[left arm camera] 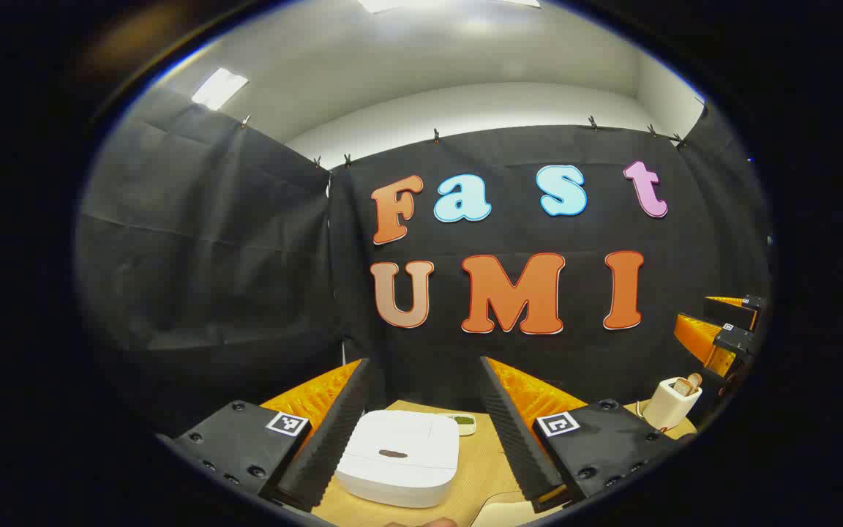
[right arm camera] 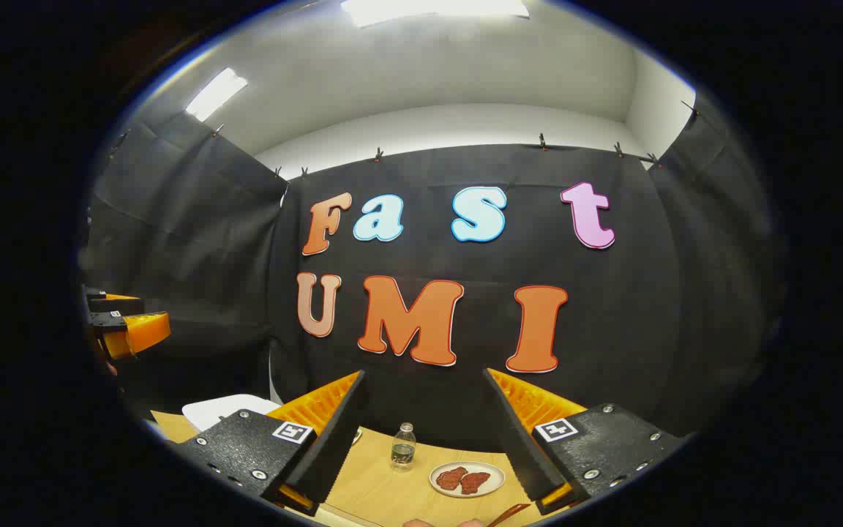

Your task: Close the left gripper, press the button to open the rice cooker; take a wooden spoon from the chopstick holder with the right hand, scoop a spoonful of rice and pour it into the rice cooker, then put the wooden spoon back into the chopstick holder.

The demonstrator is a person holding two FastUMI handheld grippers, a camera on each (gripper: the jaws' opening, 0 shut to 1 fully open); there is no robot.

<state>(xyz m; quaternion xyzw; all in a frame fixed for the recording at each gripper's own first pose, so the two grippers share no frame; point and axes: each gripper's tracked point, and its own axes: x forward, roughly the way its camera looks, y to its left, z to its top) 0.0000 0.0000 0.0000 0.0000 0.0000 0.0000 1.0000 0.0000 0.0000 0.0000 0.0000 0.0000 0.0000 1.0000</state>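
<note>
Right gripper view: bottle (right arm camera: 403,446), meat plate (right arm camera: 467,479) between open claw (right arm camera: 425,439) fingers.

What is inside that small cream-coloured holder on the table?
In the left gripper view, the small cream-coloured holder has pale wooden utensil tops poking out of its opening. Their lower parts and anything deeper inside are hidden by its wall.
</note>
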